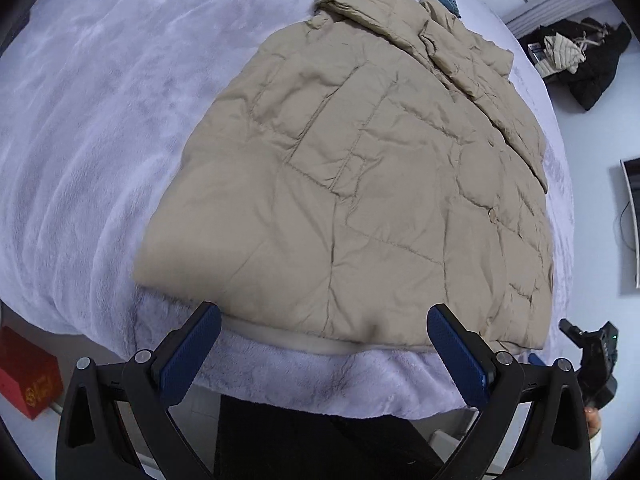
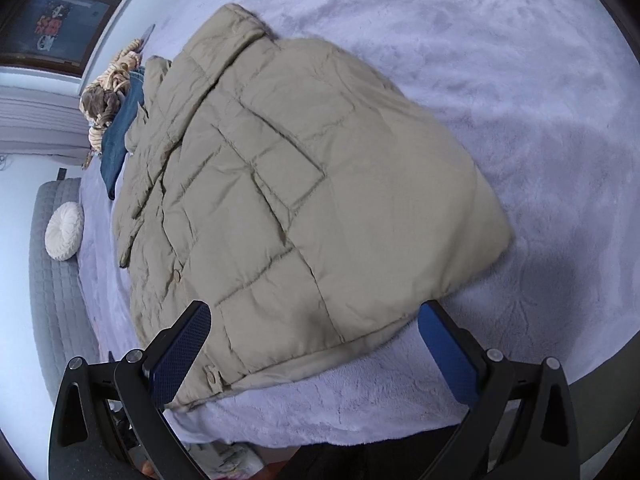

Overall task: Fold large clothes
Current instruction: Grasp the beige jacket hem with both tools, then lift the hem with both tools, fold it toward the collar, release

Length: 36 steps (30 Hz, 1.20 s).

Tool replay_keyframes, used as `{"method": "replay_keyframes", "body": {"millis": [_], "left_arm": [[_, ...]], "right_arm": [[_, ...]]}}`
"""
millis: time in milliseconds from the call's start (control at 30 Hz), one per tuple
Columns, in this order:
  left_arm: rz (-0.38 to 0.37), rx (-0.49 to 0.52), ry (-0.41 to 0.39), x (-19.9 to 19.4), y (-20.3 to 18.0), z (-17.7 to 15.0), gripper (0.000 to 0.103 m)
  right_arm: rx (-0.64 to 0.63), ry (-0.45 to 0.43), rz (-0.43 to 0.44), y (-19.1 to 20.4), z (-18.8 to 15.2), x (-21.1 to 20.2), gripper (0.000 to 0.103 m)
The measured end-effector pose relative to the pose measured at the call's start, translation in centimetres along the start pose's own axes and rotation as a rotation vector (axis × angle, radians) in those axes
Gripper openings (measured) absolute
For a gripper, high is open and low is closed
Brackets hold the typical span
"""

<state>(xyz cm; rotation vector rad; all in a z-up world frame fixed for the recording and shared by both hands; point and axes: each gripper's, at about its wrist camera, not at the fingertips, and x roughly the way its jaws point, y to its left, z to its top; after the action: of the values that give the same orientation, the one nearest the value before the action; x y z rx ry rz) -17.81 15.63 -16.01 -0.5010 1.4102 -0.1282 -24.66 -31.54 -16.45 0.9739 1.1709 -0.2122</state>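
Note:
A beige quilted puffer jacket [image 1: 360, 184] lies on a pale lilac fleece blanket [image 1: 88, 128], with both sides folded in and its collar at the far end. My left gripper [image 1: 324, 316] hangs open just before the jacket's near hem, holding nothing. In the right wrist view the same jacket [image 2: 296, 200] fills the middle. My right gripper [image 2: 316, 314] is open too, its left finger over the hem corner near a snap button [image 2: 211, 376]. Neither gripper touches the cloth.
Folded blue denim [image 2: 120, 136] and a plush toy [image 2: 106, 92] lie beyond the collar. A grey bench with a round white cushion [image 2: 64, 230] stands at the left. A red box [image 1: 28, 376] sits on the floor. Dark clothes [image 1: 580, 60] are piled at the right.

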Motion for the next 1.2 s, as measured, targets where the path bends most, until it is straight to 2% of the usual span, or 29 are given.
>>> {"method": "replay_keyframes", "body": {"millis": [200, 367, 500, 533, 567, 600, 633, 667, 700, 733, 767, 800, 867, 1000, 1200], "left_arm": [[-0.116, -0.102, 0.074, 2.4, 2.7, -0.8, 0.103], [-0.187, -0.133, 0.04, 3.7, 2.2, 0.9, 0.103], [-0.218, -0.216, 0.009, 5.2, 1.8, 2.8, 0.103], [-0.219, -0.23, 0.006, 5.5, 1.7, 3.1, 0.1], [-0.21, -0.235, 0.002, 5.6, 1.6, 3.3, 0.096], [-0.2, -0.229, 0.0, 5.7, 1.4, 3.5, 0.078], [-0.192, -0.215, 0.005, 5.8, 1.2, 3.6, 0.051], [-0.183, -0.19, 0.016, 5.8, 0.9, 3.8, 0.036], [-0.18, -0.167, 0.021, 5.8, 0.6, 3.9, 0.018], [-0.18, -0.144, 0.009, 5.4, 0.3, 4.1, 0.018], [-0.18, -0.121, -0.014, 4.7, 0.0, 4.2, 0.018], [-0.181, -0.101, -0.032, 4.1, -0.3, 4.3, 0.014], [-0.181, -0.062, -0.064, 2.8, -0.9, 4.5, 0.014], [-0.178, 0.03, -0.129, -0.2, -2.6, 5.3, 0.014], [-0.185, 0.119, -0.217, -4.8, -4.2, 6.9, 0.014]], "right_arm": [[0.107, 0.029, 0.09, -2.1, -1.0, 1.3, 0.103], [0.215, 0.029, 0.164, -3.6, -0.9, 2.5, 0.103], [0.269, 0.018, 0.196, -4.0, -0.4, 3.3, 0.103], [0.283, 0.016, 0.206, -4.1, -0.3, 3.5, 0.103], [0.297, 0.015, 0.217, -4.2, -0.2, 3.6, 0.103], [0.308, 0.011, 0.229, -4.3, -0.1, 3.7, 0.103], [0.322, 0.003, 0.244, -4.4, -0.1, 3.6, 0.103], [0.339, -0.008, 0.265, -4.5, -0.1, 3.5, 0.1], [0.35, -0.014, 0.285, -4.6, -0.1, 3.4, 0.097], [0.362, -0.014, 0.302, -4.7, -0.1, 3.4, 0.083], [0.373, -0.009, 0.312, -4.8, -0.1, 3.5, 0.065], [0.38, -0.004, 0.315, -4.9, 0.0, 3.5, 0.043], [0.376, -0.01, 0.294, -4.8, -0.1, 3.3, 0.01], [0.317, -0.043, 0.28, -3.3, -0.1, 2.2, 0.008], [0.157, -0.071, 0.227, 0.3, 2.0, -0.6, 0.007]]}}
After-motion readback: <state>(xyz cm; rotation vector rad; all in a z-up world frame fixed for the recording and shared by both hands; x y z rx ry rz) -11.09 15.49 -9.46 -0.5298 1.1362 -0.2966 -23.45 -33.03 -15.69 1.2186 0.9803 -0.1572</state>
